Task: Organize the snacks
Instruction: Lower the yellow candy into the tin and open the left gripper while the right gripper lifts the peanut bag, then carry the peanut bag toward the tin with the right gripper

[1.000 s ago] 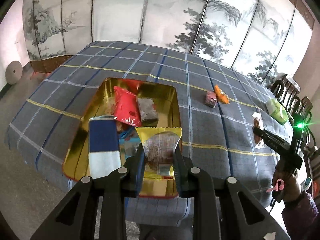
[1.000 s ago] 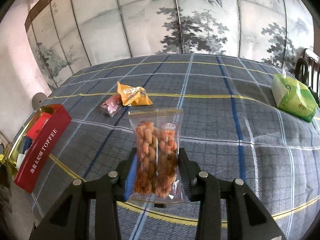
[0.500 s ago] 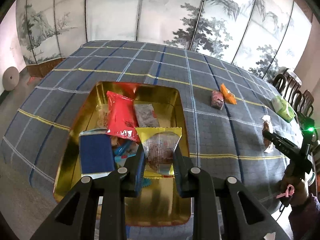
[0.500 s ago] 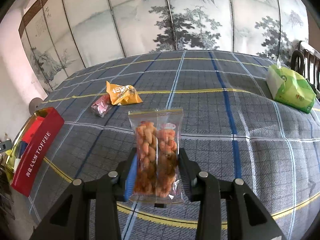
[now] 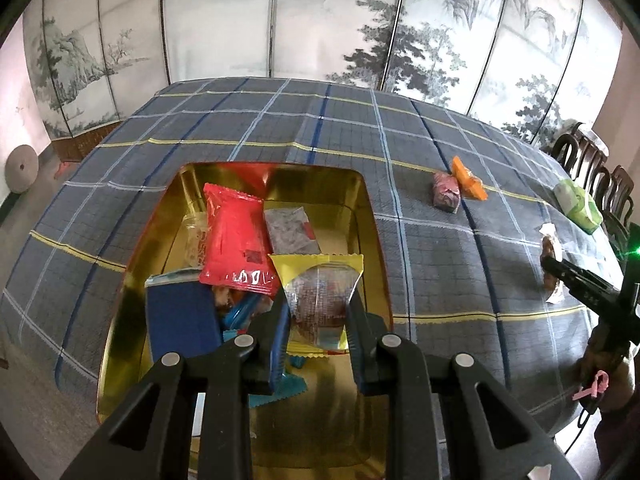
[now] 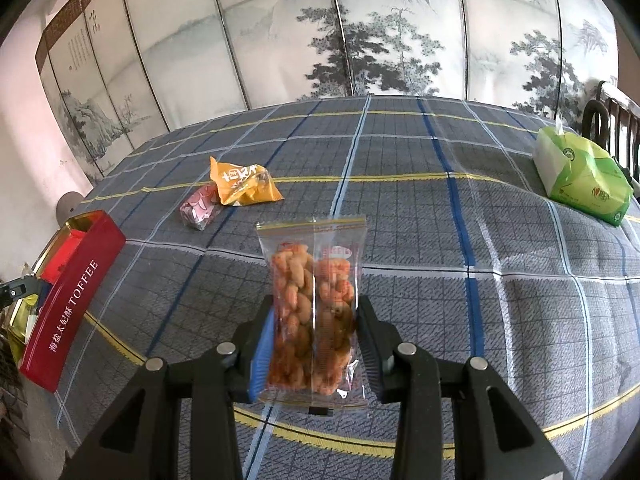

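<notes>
My left gripper (image 5: pixel 316 308) is shut on a yellow-edged clear packet with a brown cake (image 5: pixel 318 284), held above the gold inside of the open toffee tin (image 5: pixel 372 240). The tin holds a red packet (image 5: pixel 236 240), a blue box (image 5: pixel 182 320), a dark clear packet (image 5: pixel 290 230) and other snacks. My right gripper (image 6: pixel 316 320) is shut on a clear packet of orange twists (image 6: pixel 314 304), held above the checked tablecloth. An orange packet (image 6: pixel 242 180) and a pink packet (image 6: pixel 200 206) lie on the cloth; both also show in the left wrist view (image 5: pixel 468 180).
The tin's red side reading TOFFEE (image 6: pixel 68 308) stands at the table's left edge. A green tissue pack (image 6: pixel 580 184) lies at the far right. Dark chairs (image 5: pixel 600 168) stand beyond the table. A painted folding screen (image 6: pixel 360 32) backs the room.
My left gripper has moved forward over the tin with its packet, so the tin now lies nearer and lower in view. My right gripper has lifted slightly with the twists packet.
</notes>
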Demonstrator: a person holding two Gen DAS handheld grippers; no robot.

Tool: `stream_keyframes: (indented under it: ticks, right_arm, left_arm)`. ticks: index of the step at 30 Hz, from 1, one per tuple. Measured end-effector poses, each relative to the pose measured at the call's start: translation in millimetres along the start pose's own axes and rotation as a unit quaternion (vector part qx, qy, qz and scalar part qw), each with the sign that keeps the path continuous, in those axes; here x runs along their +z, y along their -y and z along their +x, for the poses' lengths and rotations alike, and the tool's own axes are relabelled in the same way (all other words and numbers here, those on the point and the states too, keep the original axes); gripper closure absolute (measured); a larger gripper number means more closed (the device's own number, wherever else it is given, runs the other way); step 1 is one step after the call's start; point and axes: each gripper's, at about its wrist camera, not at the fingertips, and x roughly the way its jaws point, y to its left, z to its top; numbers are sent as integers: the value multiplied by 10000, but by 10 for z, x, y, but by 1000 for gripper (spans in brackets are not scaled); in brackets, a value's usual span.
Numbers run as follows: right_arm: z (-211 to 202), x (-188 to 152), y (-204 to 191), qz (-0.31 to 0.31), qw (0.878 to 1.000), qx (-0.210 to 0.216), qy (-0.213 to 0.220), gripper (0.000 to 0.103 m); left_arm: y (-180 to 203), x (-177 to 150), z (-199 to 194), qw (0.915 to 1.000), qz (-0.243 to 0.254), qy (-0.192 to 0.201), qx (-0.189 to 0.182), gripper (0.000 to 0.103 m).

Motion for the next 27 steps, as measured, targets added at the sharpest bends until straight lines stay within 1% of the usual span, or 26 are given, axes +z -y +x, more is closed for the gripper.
stream_keyframes:
  ticks: [2, 6, 13, 14, 15, 16, 18, 22, 23, 24, 26, 27]
  right_arm:
    - [12, -2, -9, -15, 10000, -4, -17, 64]
    - [23, -7, -13, -25, 10000, -3, -33, 64]
    - [32, -13, -18, -40, 10000, -5, -69, 64]
    - [31, -15, -18, -38, 10000, -6, -73, 64]
    - [31, -12, -18, -36, 10000, -4, -72, 64]
    - [32, -12, -19, -36, 10000, -4, -73, 64]
    - [30, -10, -19, -44, 10000, -8, -71, 64]
    - [33, -19, -25, -74, 9999, -18, -77, 64]
    - [26, -24, -35, -98, 9999, -29, -63, 64]
    - [22, -28, -45, -116, 9999, -29, -58, 64]
    - [7, -47, -84, -118, 9999, 23, -91, 64]
    - [-8, -50, -106, -113, 9999, 62, -100, 64]
  left_arm:
    - [-11, 4, 34, 10000, -11, -31, 3, 78]
    - [-32, 9, 64, 10000, -25, -6, 52, 71]
    - [-19, 11, 70, 9999, 29, 3, 97, 70]
    - [-21, 10, 66, 9999, 24, 6, 110, 66]
    - [-21, 6, 58, 9999, 17, 26, 141, 60]
    - [-21, 3, 46, 9998, 10, 63, 185, 57]
    - [-17, -6, 10, 9995, 4, 139, 275, 44]
    - [-4, -37, -69, 9985, 42, 210, 499, 34]
    - [-1, -43, -82, 9982, 51, 200, 565, 27]
    - [3, -57, -108, 9977, 62, 226, 632, 24]
    - [11, -85, -170, 9970, 85, 297, 709, 24]
    - [12, -97, -193, 9968, 96, 316, 732, 22]
